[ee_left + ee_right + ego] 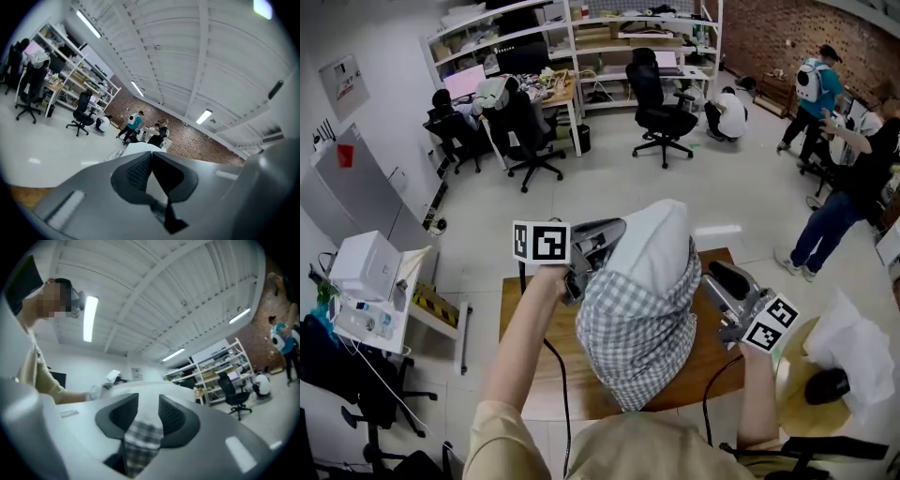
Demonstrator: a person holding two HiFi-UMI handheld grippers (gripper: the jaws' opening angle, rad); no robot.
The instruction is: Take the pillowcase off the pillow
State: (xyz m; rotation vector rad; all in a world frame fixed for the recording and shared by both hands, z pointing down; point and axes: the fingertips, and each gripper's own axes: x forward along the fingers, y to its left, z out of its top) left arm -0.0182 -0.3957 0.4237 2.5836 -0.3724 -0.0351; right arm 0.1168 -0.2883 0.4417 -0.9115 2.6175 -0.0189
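Note:
A white pillow (656, 239) is held upright over the wooden table (530, 375). Its bare top sticks out of a grey-and-white checked pillowcase (633, 328), which bunches around the lower half. My left gripper (580, 278) is at the pillow's left side, where the bare pillow meets the case. In the left gripper view the left gripper (151, 157) has its jaws together at the tips, with pale cloth pinched behind them. My right gripper (709, 274) is at the pillow's right side. In the right gripper view the right gripper (149, 411) has its jaws apart, with the checked pillowcase (140, 441) lying loosely between them.
Office chairs (661, 117) and desks with shelves (609, 42) stand at the back. People (848, 192) are at the back right. A white printer (364, 265) on a cart sits at the left, and a white bag (853, 333) lies on a round table at the right.

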